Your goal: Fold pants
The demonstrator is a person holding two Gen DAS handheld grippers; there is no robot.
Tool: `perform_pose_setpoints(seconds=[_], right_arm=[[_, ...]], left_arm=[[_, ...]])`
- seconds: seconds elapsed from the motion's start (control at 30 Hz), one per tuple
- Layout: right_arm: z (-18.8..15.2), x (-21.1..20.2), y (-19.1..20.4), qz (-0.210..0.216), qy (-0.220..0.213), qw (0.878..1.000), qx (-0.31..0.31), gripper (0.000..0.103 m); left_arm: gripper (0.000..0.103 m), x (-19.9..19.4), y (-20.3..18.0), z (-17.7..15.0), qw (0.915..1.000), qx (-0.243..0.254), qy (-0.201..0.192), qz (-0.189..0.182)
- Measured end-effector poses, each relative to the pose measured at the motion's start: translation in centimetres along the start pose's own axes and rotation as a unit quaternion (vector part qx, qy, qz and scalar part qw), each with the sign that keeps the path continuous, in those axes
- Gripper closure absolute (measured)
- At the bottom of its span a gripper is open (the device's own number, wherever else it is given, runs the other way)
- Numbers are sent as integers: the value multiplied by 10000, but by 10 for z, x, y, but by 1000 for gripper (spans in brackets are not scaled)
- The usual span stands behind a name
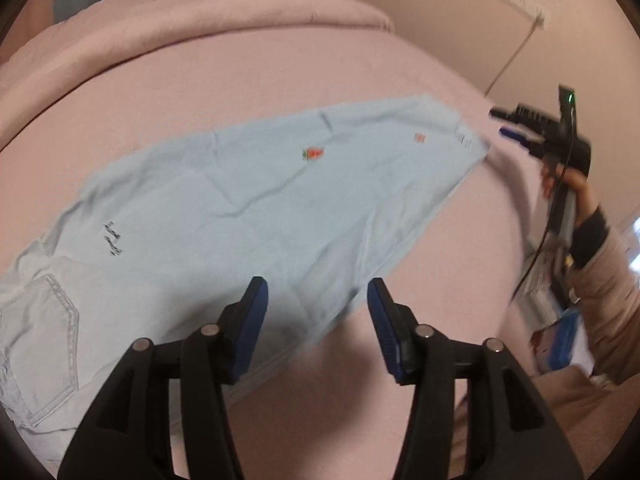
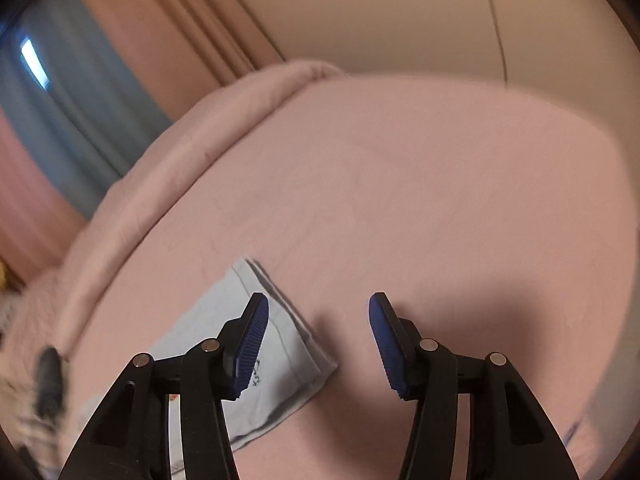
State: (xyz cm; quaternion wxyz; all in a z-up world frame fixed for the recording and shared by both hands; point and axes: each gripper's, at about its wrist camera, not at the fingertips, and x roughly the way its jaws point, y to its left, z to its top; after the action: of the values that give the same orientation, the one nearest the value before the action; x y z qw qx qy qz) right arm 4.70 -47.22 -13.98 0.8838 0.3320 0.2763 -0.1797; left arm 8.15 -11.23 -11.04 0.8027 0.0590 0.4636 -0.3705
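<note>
Light blue pants (image 1: 240, 208) lie spread flat on the pink bed, with a stitched back pocket (image 1: 44, 344) at the lower left and small red prints along the leg. My left gripper (image 1: 318, 292) hovers open above the pants' near edge, nothing between its blue pads. In the left wrist view my right gripper (image 1: 505, 123) is held by a hand just past the hem end of the leg. The right wrist view shows the hem end of the pants (image 2: 256, 344) under the open right gripper (image 2: 319, 306), whose pads hold nothing.
A rolled pink blanket (image 1: 224, 12) runs along the far side of the bed (image 1: 360, 408). Curtains (image 2: 80, 112) hang behind it. A person's sleeve (image 1: 608, 280) and some blurred items sit at the right edge, beside a wall with a cord.
</note>
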Motion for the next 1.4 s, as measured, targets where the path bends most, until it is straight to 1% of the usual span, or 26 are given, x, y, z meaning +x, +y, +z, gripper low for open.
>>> perform_pose_setpoints(seconds=[0.03, 0.1, 0.17, 0.23, 0.27, 0.33, 0.37, 0.4, 0.43, 0.47, 0.5, 0.53, 0.57, 0.63, 0.7, 0.77, 0.83, 0.9, 0.93, 1.0, 1.07, 1.17, 1.23, 1.27, 1.33, 1.4], right_arm=[[2, -3, 13, 77, 28, 9996, -252, 48], [-8, -3, 50, 626, 359, 9928, -954, 52], [-30, 3, 94, 1204, 806, 9753, -1667, 68], [-65, 6, 139, 1651, 1233, 9461, -2500, 70], [-88, 5, 163, 1779, 1403, 9258, -3026, 71], [-127, 8, 190, 1925, 1655, 8901, -3786, 71], [-149, 13, 199, 1861, 1874, 8676, -4213, 70], [-165, 18, 205, 1628, 1862, 8501, -4649, 70], [-178, 11, 208, 1494, 1506, 8283, -5186, 70], [-179, 10, 213, 1449, 1455, 8148, -5421, 70], [-176, 10, 216, 1436, 1544, 8085, -5493, 70], [-167, 12, 219, 1491, 1728, 8121, -5371, 70], [-153, 13, 223, 1675, 1846, 8232, -5101, 70], [-141, 12, 224, 2025, 1763, 8415, -4689, 70], [-125, 27, 248, 2005, 1620, 8544, -4511, 70], [-122, 48, 262, 1977, 1679, 8562, -4468, 70], [-131, 87, 273, 1451, 2111, 8587, -4439, 73], [-142, 116, 285, 1112, 2102, 8562, -4587, 74], [-140, 121, 290, 1129, 1932, 8579, -4625, 74], [-130, 126, 297, 1017, 1886, 8711, -4419, 74], [-128, 124, 299, 1015, 1853, 8792, -4270, 74], [-115, 100, 298, 1388, 1684, 8900, -4004, 74], [-116, 75, 288, 1684, 1699, 8883, -3921, 74], [-123, 64, 283, 1809, 1755, 8819, -3985, 74], [-144, 53, 275, 1914, 1912, 8606, -4315, 74], [-177, 41, 260, 1801, 2116, 8289, -4854, 74]], left_arm=[[47, -1, 5, 0, 9999, -100, -110, -9], [47, 6, 16, 10, 9987, -407, -289, 132], [47, 23, 21, 14, 9977, -578, -243, 267], [49, 45, 21, 7, 9967, -424, 12, 686], [49, 54, 23, 0, 9957, -356, 204, 827], [48, 51, 28, -15, 9958, -163, 121, 888], [48, 45, 29, -20, 9958, -83, 94, 911], [48, 38, 32, -26, 9954, -61, 129, 951], [48, 31, 37, -31, 9951, -65, 128, 975], [48, 23, 43, -36, 9944, -87, 137, 1042], [47, 15, 51, -41, 9929, -134, 134, 1172], [46, 7, 58, -45, 9911, -199, 110, 1310], [45, -4, 69, -50, 9884, -322, 69, 1480], [45, -18, 85, -58, 9849, -537, -3, 1643], [46, -31, 104, -68, 9811, -812, -86, 1753], [46, -42, 115, -77, 9805, -1040, -183, 1659], [45, -48, 123, -86, 9749, -1131, -217, 1908], [45, -55, 136, -98, 9728, -1354, -235, 1866], [46, -59, 142, -103, 9726, -1470, -287, 1776], [45, -64, 144, -105, 9722, -1540, -347, 1731], [46, -73, 147, -103, 9699, -1532, -382, 1854], [42, -90, 150, -103, 9662, -1537, -639, 1967], [41, -86, 158, -110, 9631, -1731, -480, 2003], [41, -76, 162, -109, 9634, -1811, -330, 1948], [41, -77, 160, -118, 9664, -1570, -222, 2022], [41, -77, 151, -120, 9675, -1242, -65, 2201]])
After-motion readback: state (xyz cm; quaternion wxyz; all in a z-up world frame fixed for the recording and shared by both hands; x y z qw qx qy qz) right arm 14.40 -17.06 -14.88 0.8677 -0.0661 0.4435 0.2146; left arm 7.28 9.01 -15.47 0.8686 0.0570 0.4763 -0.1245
